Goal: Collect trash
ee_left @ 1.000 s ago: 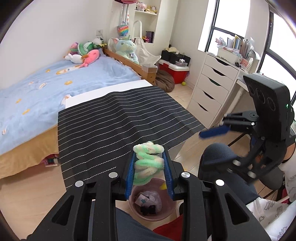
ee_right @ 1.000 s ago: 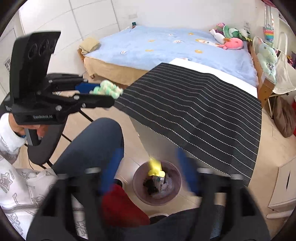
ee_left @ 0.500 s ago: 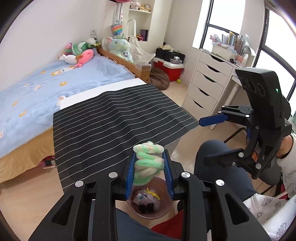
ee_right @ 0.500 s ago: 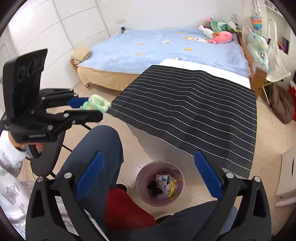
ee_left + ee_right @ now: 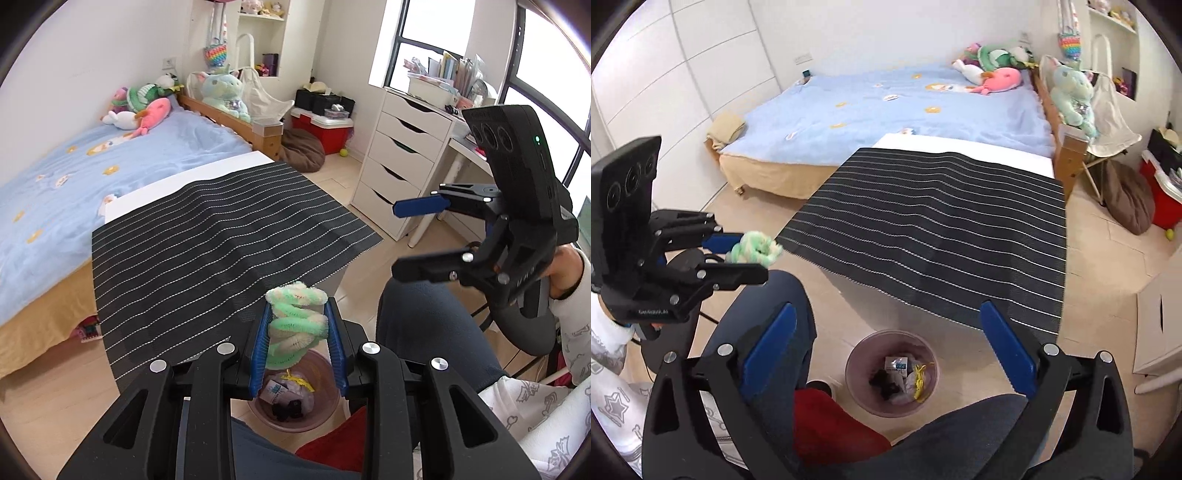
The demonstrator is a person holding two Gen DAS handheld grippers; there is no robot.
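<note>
Above the bin, our left gripper clamps the fuzzy twist, our right gripper gapes empty; released off-centre, it could miss.

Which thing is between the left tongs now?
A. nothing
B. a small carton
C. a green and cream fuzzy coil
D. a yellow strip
C: the left tongs are closed on the fuzzy coil, above the bin; the yellow strip and the carton lie inside the bin.
</note>
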